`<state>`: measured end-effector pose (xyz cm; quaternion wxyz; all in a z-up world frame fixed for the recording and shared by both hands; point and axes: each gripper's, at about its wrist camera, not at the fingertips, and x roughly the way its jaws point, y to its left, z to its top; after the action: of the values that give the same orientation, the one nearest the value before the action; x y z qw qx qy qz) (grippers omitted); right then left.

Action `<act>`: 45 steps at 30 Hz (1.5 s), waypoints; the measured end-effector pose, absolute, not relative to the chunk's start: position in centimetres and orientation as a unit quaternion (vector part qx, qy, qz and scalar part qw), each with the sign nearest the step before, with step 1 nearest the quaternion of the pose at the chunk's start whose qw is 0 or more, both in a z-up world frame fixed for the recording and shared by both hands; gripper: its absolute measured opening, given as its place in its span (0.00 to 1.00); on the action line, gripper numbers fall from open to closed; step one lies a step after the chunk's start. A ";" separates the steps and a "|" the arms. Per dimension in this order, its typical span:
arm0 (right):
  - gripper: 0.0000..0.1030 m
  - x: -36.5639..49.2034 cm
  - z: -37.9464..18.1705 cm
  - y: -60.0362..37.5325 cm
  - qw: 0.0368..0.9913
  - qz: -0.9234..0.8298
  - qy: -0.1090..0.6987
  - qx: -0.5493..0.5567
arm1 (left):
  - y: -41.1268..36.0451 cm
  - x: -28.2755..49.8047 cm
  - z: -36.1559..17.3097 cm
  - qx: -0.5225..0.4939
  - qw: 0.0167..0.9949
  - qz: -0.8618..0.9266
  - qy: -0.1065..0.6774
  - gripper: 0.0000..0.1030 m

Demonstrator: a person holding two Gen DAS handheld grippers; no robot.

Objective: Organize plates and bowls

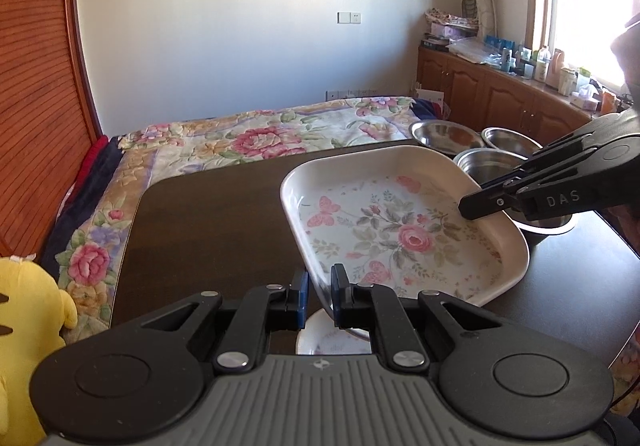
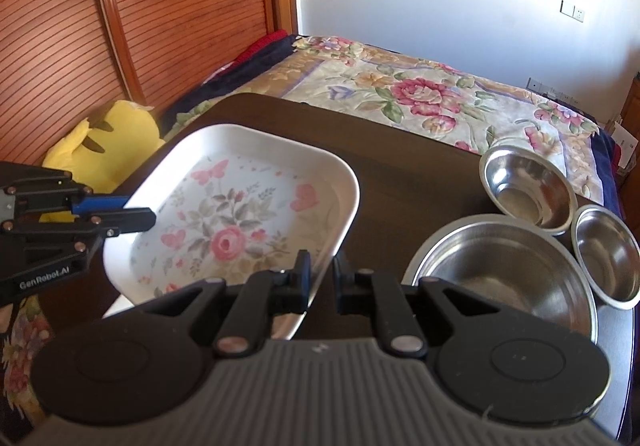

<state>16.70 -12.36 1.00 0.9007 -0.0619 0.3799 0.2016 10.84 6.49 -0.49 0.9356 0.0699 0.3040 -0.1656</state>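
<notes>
A white rectangular tray (image 1: 400, 230) (image 2: 240, 213) with a rose and butterfly print hangs tilted above the dark table (image 1: 208, 230) (image 2: 400, 173). My left gripper (image 1: 320, 286) is shut on its near rim. My right gripper (image 2: 322, 274) is shut on the opposite rim, and its fingertips (image 1: 476, 201) show at the tray's far side in the left wrist view. The left gripper's fingertips (image 2: 140, 215) show at the tray's left edge in the right wrist view. A small white plate (image 1: 332, 342) lies under the tray. Three steel bowls sit to the right: a large bowl (image 2: 500, 270) and two smaller bowls (image 2: 528, 185) (image 2: 608, 254).
A bed with a floral quilt (image 1: 260, 137) (image 2: 420, 85) runs along the table's far side. A yellow plush toy (image 1: 24, 326) (image 2: 108, 141) sits at the table's left corner. Wooden cabinets (image 1: 500, 93) with bottles stand under the window.
</notes>
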 end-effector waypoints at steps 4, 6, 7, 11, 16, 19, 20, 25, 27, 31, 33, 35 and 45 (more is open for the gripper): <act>0.13 16.2 0.8 -12.3 0.901 0.207 0.375 -0.061 | 6.8 10.4 -0.9 0.066 0.935 -0.166 0.307 0.13; 0.13 15.9 0.7 -12.3 0.901 0.210 0.374 -0.062 | 6.9 10.0 -1.0 0.064 0.935 -0.166 0.307 0.13; 0.13 15.8 0.6 -12.3 0.901 0.212 0.374 -0.060 | 6.9 9.8 -1.0 0.064 0.935 -0.167 0.307 0.13; 0.13 15.1 0.2 -12.7 0.895 0.225 0.381 -0.059 | 7.2 8.6 -1.0 0.059 0.936 -0.170 0.304 0.13; 0.13 13.9 -0.8 -12.8 0.889 0.235 0.389 -0.053 | 7.7 7.3 -1.6 0.046 0.936 -0.168 0.305 0.13; 0.14 13.1 -1.2 -12.7 0.886 0.243 0.391 -0.049 | 7.9 6.6 -1.8 0.037 0.937 -0.167 0.304 0.13; 0.14 12.9 -1.4 -12.6 0.885 0.246 0.392 -0.048 | 8.1 6.5 -2.0 0.035 0.937 -0.167 0.305 0.13; 0.14 12.0 -1.7 -12.5 0.883 0.255 0.391 -0.044 | 8.6 6.1 -2.7 0.026 0.934 -0.168 0.313 0.13; 0.14 11.6 -1.8 -12.4 0.882 0.260 0.391 -0.043 | 8.7 5.9 -3.1 0.025 0.934 -0.167 0.315 0.13; 0.14 11.0 -2.3 -12.2 0.878 0.268 0.393 -0.047 | 8.7 5.6 -3.6 0.026 0.932 -0.168 0.320 0.13; 0.14 10.8 -2.5 -12.2 0.877 0.270 0.395 -0.045 | 8.8 5.4 -3.9 0.024 0.931 -0.168 0.323 0.13; 0.14 10.9 -2.7 -12.2 0.876 0.271 0.397 -0.044 | 8.7 5.3 -4.0 0.027 0.931 -0.167 0.322 0.13; 0.14 10.5 -3.1 -11.9 0.881 0.266 0.387 -0.058 | 8.3 5.5 -4.6 0.044 0.931 -0.160 0.325 0.13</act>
<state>10.45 -11.86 -3.08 0.8810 -0.0576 0.3872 0.2658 5.47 8.31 -4.60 0.9311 0.0435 0.3251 -0.1598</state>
